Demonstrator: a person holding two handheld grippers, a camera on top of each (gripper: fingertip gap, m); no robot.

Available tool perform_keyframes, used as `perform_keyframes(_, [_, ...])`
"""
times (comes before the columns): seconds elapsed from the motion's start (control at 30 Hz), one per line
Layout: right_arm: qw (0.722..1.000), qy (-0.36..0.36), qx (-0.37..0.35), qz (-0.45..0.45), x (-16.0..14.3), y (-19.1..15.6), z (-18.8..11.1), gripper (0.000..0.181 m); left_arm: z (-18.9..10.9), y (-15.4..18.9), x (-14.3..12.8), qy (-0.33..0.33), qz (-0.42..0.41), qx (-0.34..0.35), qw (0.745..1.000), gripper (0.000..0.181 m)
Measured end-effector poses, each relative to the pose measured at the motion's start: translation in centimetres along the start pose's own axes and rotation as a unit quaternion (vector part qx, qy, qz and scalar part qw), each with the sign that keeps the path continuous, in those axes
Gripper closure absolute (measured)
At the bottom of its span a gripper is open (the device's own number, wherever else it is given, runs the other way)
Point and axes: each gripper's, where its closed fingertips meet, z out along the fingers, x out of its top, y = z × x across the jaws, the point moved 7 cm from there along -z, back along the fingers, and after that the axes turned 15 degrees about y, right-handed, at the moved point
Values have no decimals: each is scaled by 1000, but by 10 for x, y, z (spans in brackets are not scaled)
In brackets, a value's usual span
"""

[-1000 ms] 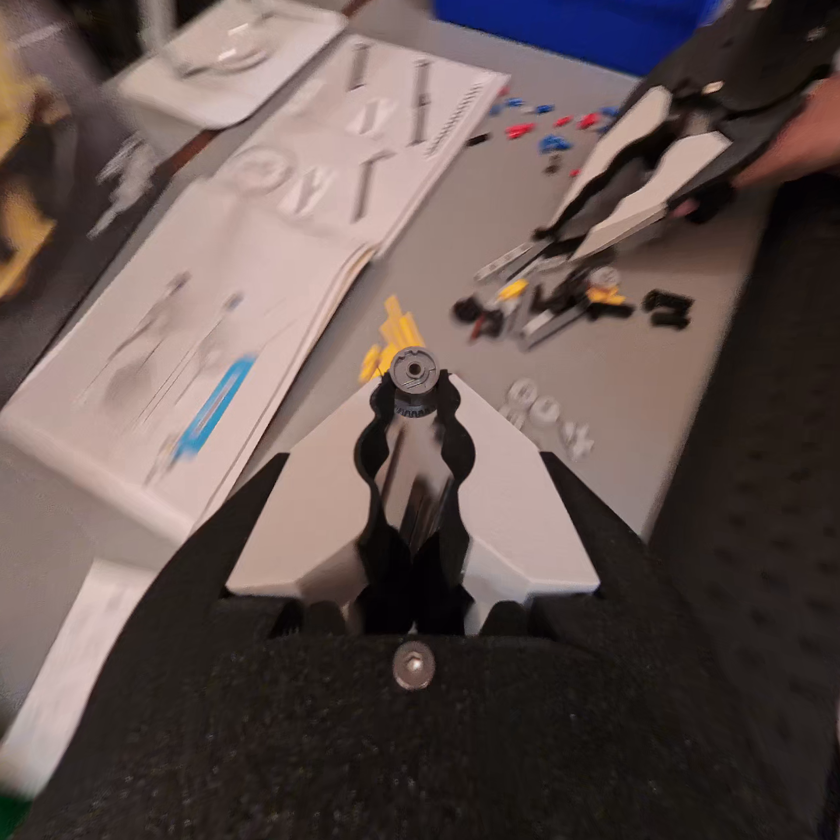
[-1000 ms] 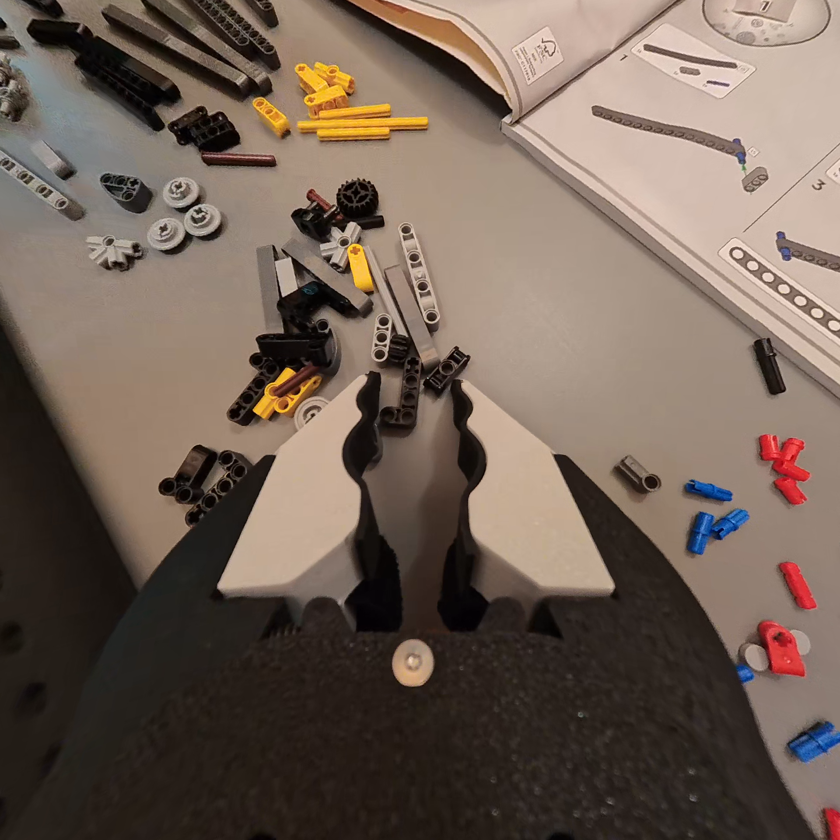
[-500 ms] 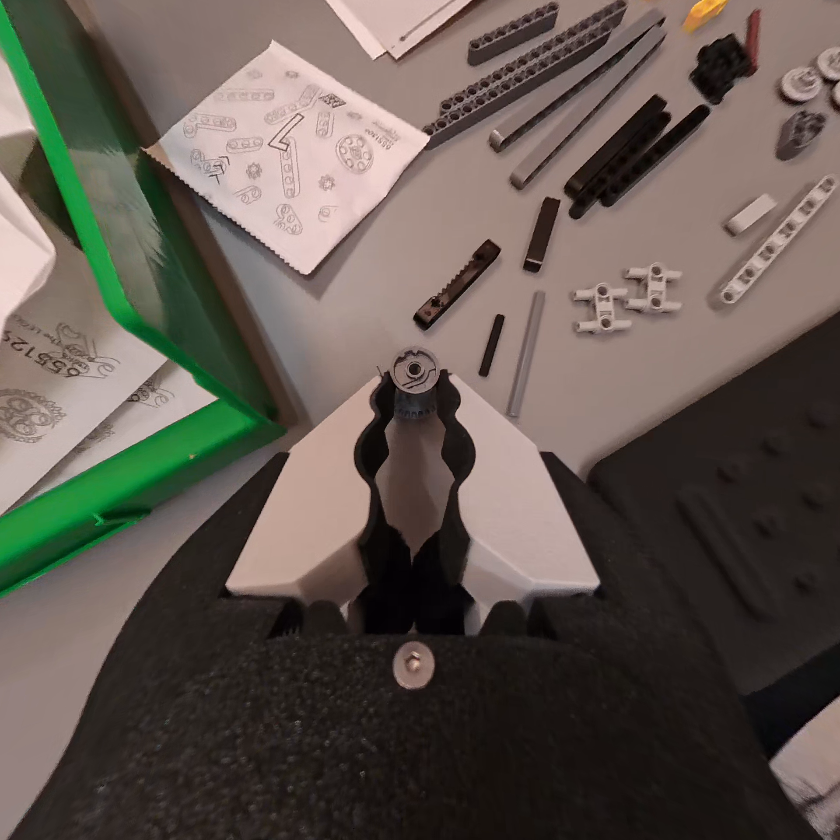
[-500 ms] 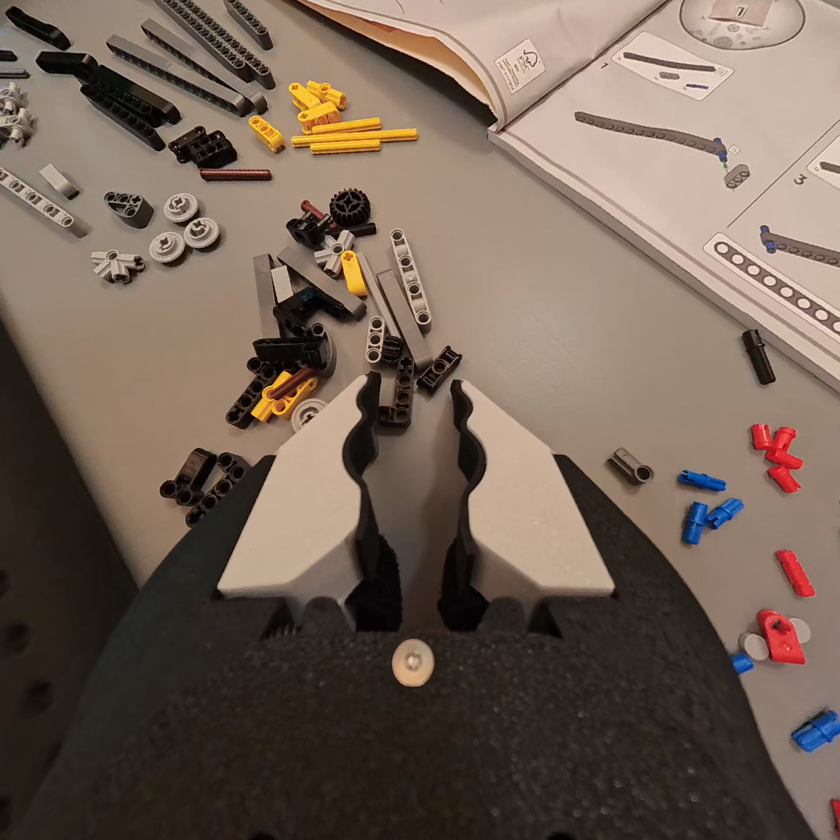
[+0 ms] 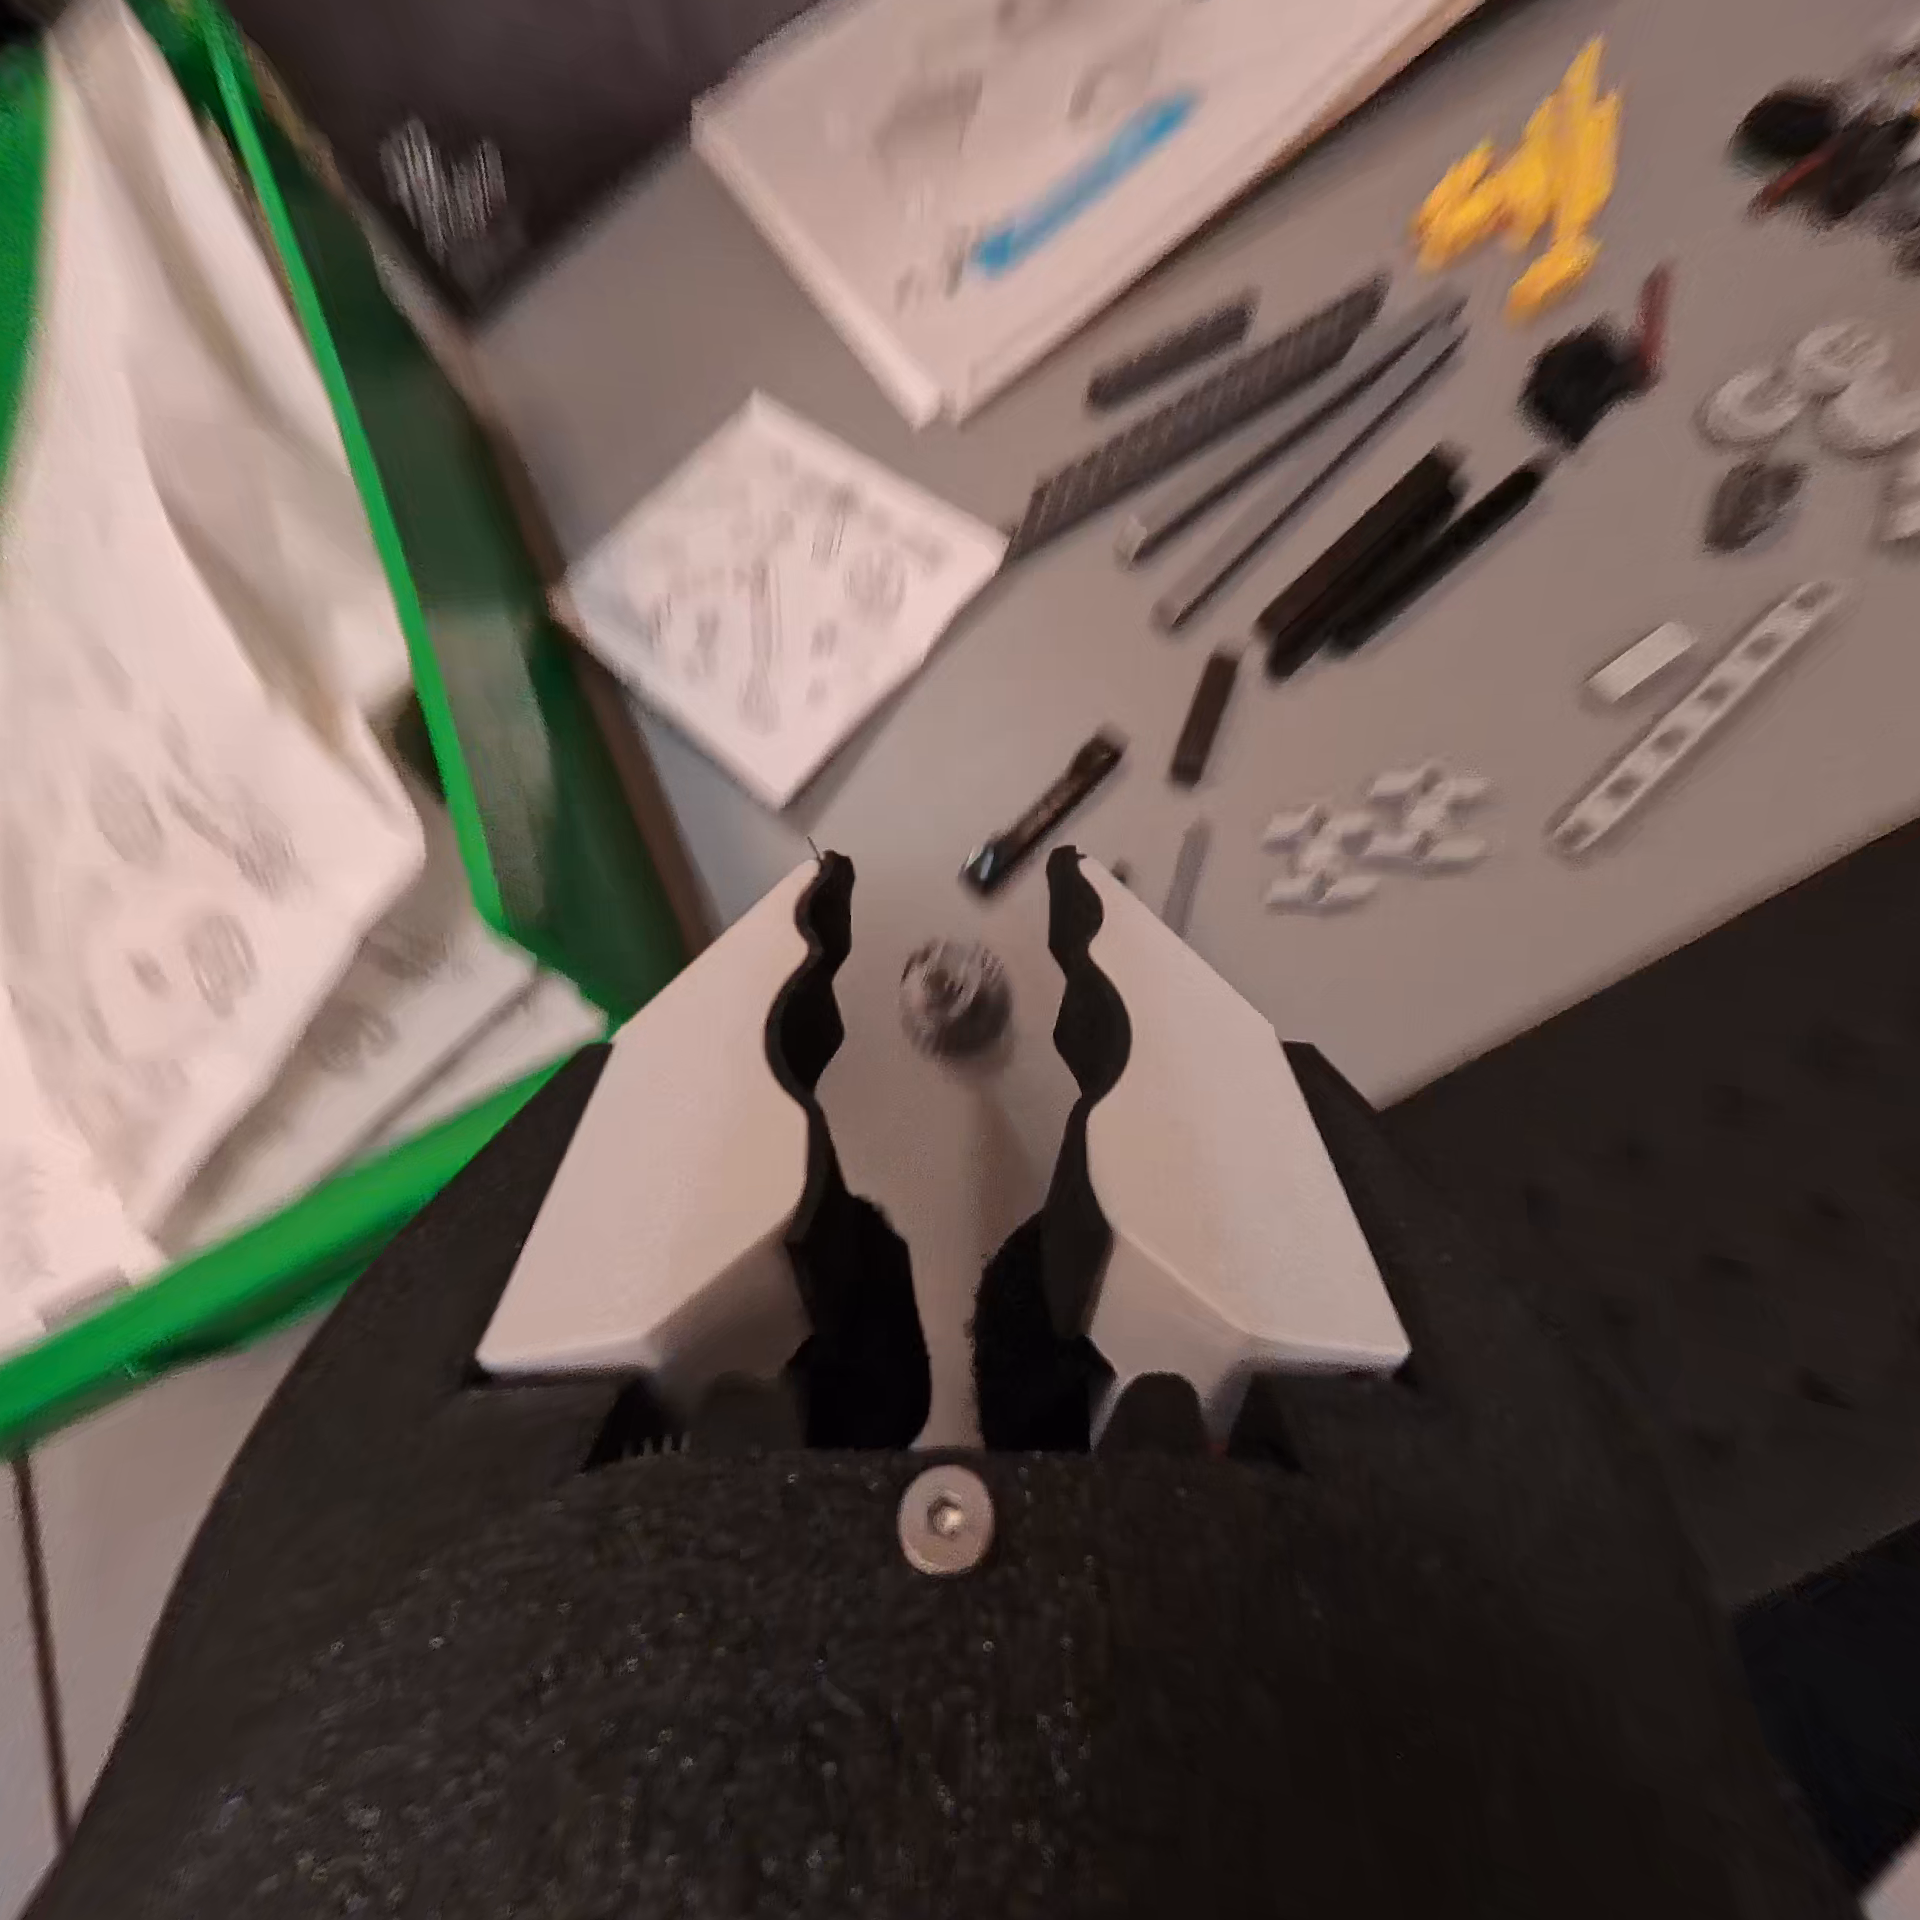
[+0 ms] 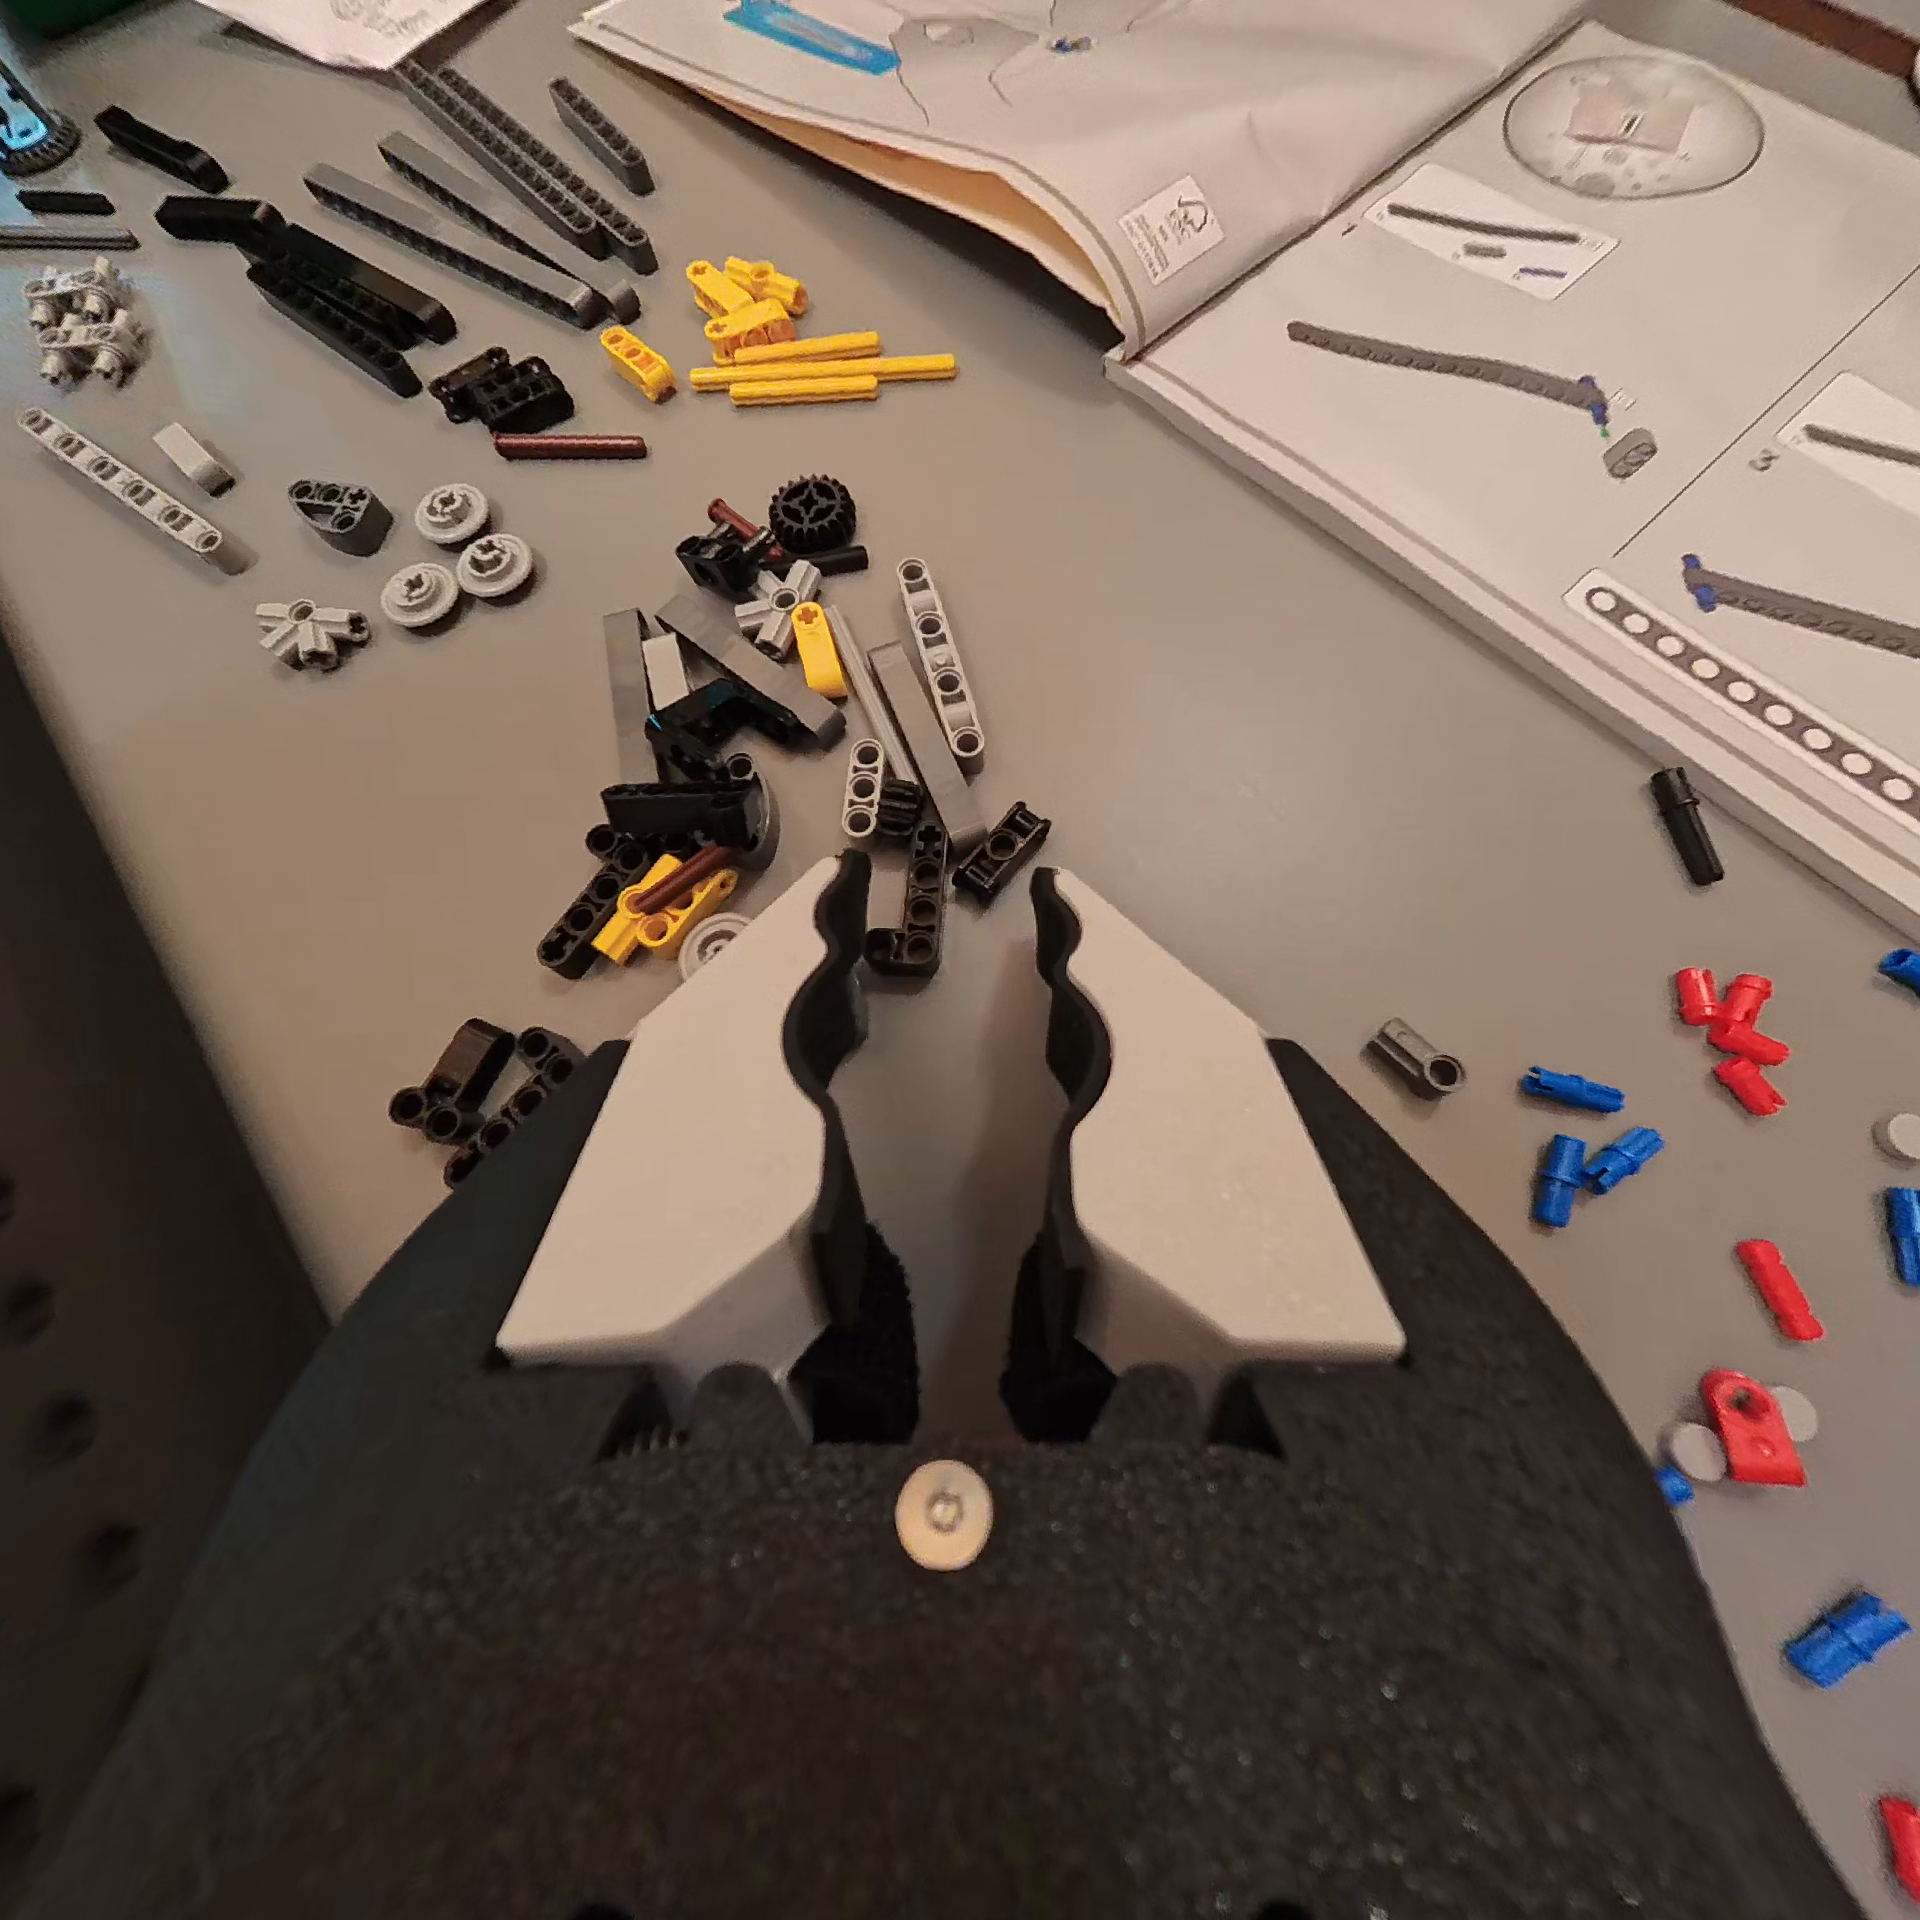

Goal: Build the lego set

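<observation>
My left gripper (image 5: pixel 945 868) is open over the grey table, near its front edge. A small dark grey gear (image 5: pixel 954 997) sits loose between its fingers, blurred by motion. My right gripper (image 6: pixel 948 871) is open and empty, low over a pile of mixed black, grey and yellow pieces (image 6: pixel 769 727). A black bent beam (image 6: pixel 914 914) lies just between its fingertips. Long dark beams (image 6: pixel 499 177) lie at the far left of the right wrist view; they also show in the left wrist view (image 5: pixel 1247 416).
A green bin (image 5: pixel 436 582) with white paper bags stands left of the left gripper. An open instruction booklet (image 6: pixel 1455 312) lies at the back right. Yellow axles (image 6: pixel 810 364), red pins (image 6: pixel 1735 1029) and blue pins (image 6: pixel 1579 1153) are scattered about. The table edge (image 6: pixel 156 831) runs along the left. Across from one pair of fingers to the other is roughly 40 cm.
My left gripper swung from the booklet to beside the green bin, then opened and let go of the grey gear. The right gripper stayed open and hardly moved.
</observation>
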Motion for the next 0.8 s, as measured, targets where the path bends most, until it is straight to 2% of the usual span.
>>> perform_keyframes(0.07, [1000, 20, -7, -6, 3, 0, -5, 150, 4, 32, 35, 62, 30, -41, 997, 146])
perform_keyframes(0.13, [999, 41, -18, -6, 7, 2, -8, 150, 24, 88, 63, 94, 18, -157, 983, 147])
perform_keyframes(0.2, [998, 58, -25, -7, 11, 5, -11, 150, 50, 152, 76, 77, 37, -279, 957, 147])
perform_keyframes(0.23, [997, 66, -26, -6, 12, 6, -12, 150, 65, 179, 78, 69, 65, -313, 945, 146])
perform_keyframes(0.3, [997, 75, -25, -1, 13, 7, -14, 151, 95, 224, 79, 38, 110, -356, 927, 141])
perform_keyframes(0.4, [996, 81, -25, 1, 13, 9, -16, 152, 123, 274, 84, 16, 116, -405, 907, 145])
perform_keyframes(0.5, [996, 88, -24, 1, 14, 9, -17, 152, 131, 301, 85, 9, 132, -432, 892, 145])
perform_keyframes(0.63, [995, 95, -22, 6, 15, 10, -18, 153, 140, 309, 82, -12, 130, -426, 895, 147])
perform_keyframes(0.7, [995, 96, -20, 9, 15, 10, -19, 153, 141, 309, 82, -9, 129, -416, 900, 162])
perform_keyframes(0.8, [995, 95, -17, 10, 15, 10, -19, 153, 139, 311, 80, -8, 127, -414, 901, 168])
